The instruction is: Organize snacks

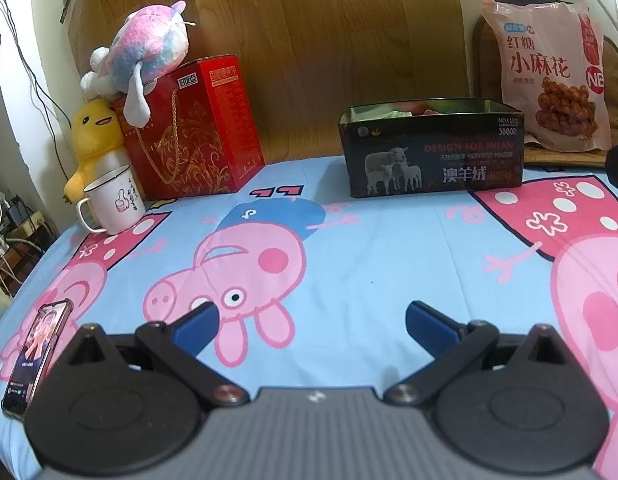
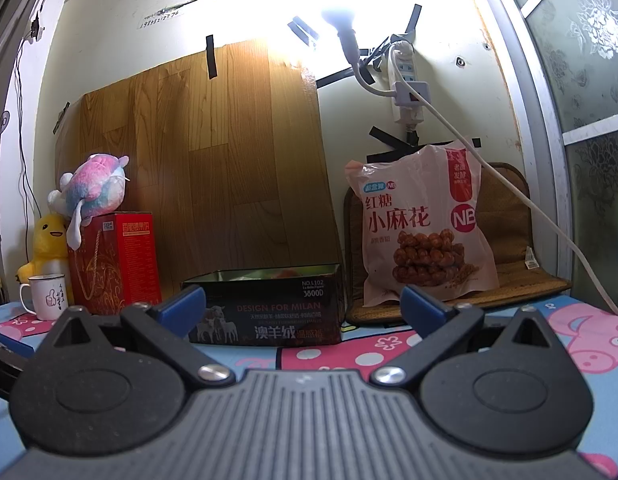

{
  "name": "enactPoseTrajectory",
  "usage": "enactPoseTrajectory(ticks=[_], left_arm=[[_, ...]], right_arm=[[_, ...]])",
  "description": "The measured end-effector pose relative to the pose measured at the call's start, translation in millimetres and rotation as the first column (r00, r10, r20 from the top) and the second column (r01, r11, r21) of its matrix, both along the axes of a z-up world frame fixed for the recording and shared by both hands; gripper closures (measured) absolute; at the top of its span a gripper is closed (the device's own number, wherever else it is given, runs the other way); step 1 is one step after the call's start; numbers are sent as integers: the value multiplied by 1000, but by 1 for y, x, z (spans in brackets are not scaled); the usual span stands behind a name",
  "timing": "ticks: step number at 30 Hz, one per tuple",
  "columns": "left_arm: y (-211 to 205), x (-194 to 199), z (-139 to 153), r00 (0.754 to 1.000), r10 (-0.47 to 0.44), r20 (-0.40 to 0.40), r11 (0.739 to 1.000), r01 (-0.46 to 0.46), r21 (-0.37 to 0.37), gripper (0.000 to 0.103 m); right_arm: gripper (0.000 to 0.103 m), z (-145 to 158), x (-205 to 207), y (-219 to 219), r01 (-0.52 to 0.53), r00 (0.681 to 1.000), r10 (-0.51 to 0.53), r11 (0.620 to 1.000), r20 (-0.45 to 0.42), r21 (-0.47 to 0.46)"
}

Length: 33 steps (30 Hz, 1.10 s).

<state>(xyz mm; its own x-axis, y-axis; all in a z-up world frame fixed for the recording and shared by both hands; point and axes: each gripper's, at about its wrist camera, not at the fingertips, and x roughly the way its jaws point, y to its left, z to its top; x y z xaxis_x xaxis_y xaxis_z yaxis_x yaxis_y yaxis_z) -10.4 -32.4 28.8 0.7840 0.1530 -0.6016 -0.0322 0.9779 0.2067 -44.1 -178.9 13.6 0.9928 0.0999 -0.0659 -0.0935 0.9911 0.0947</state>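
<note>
We are seeing the upright pink twisted-dough snack bag (image 2: pixel 423 224) ahead-right of our spread, empty right gripper (image 2: pixel 303 306), nearer than the spread left gripper (image 1: pixel 311 322), beside the open dark tin box (image 2: pixel 269 312).

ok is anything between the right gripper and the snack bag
Nothing visible blocks it. The right gripper is open and empty, with only bare sheet ahead of it. The snack bag leans upright on a mat, to the right of the tin, which stands off to the side of a straight path.
</note>
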Motion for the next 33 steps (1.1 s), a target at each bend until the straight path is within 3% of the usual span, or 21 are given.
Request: enactPoseTrajectory(ticks=[33], left_arm=[[-3, -3, 3, 1000, -15, -10, 1000, 15, -12, 0]], right_arm=[[0, 0, 1, 0, 2, 1000, -2, 1000, -1, 1]])
